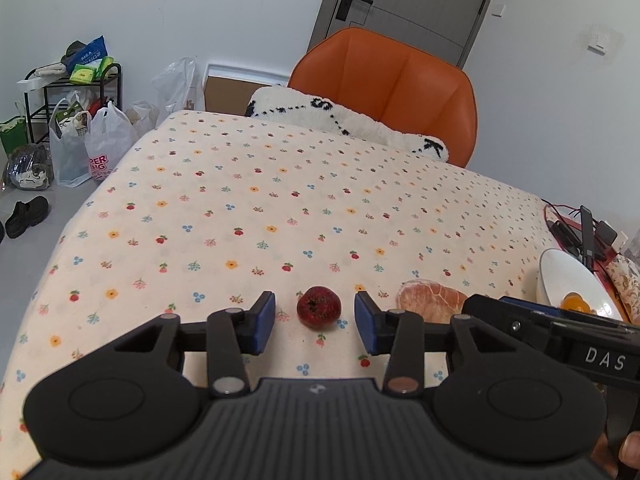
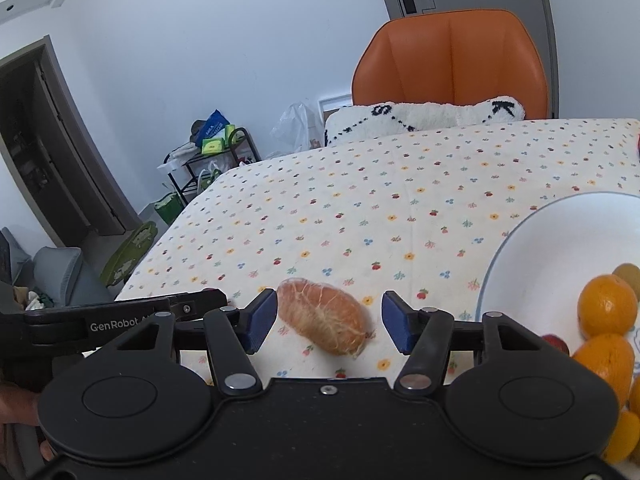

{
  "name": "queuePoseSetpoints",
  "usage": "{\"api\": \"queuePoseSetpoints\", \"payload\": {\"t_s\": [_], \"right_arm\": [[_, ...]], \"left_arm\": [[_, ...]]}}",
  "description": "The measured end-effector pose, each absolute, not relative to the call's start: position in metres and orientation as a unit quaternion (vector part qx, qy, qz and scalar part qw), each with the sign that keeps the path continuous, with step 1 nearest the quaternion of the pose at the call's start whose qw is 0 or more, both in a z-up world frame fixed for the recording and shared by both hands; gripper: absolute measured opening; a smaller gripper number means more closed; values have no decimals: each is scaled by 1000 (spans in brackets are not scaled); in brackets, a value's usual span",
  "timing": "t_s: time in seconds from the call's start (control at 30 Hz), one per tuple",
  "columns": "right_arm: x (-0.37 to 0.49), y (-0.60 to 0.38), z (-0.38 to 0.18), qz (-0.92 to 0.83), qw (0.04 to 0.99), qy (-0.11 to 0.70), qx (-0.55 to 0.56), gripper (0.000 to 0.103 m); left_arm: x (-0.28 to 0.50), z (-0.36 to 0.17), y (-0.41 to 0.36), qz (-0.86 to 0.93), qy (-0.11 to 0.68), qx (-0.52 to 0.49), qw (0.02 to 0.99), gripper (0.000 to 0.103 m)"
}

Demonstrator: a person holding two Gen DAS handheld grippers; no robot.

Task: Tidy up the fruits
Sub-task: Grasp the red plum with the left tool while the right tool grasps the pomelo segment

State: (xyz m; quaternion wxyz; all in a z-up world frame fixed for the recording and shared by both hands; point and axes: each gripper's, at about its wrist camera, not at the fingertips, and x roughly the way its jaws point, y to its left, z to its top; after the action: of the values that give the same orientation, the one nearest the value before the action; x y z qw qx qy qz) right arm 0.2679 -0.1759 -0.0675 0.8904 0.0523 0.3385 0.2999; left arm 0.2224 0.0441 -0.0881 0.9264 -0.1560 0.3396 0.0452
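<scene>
In the left wrist view the peeled citrus piece is half hidden behind the right claw, whose fingertips are cut off from sight there; the white bowl at 3 o'clock is clipped by the frame edge. In the right wrist view the oranges at 3 o'clock run off the frame, and a red fruit beside them is barely visible.

The peeled citrus piece lies on the flowered table, its long axis running from 10 to 4 o'clock, stringy end toward 4. The right claw is spread wide around it, holding nothing.

The small dark-red fruit sits on the table between the fingers of the left claw, which gapes wide and touches nothing. It is round; its pointing is unclear.
</scene>
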Motion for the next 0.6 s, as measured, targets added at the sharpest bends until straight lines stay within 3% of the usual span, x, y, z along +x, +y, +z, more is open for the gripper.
{"api": "queuePoseSetpoints", "payload": {"t_s": [0.2,0.27,0.6], "right_arm": [[273,-171,-64,304,890,335,48,58],[274,-167,-63,306,890,335,43,58],[276,-144,-66,303,892,335,-4,57]], "left_arm": [[230,-91,46,49,338,-151,927,32],[231,-92,47,50,340,-151,927,22],[221,-86,63,55,333,-166,927,22]]}}
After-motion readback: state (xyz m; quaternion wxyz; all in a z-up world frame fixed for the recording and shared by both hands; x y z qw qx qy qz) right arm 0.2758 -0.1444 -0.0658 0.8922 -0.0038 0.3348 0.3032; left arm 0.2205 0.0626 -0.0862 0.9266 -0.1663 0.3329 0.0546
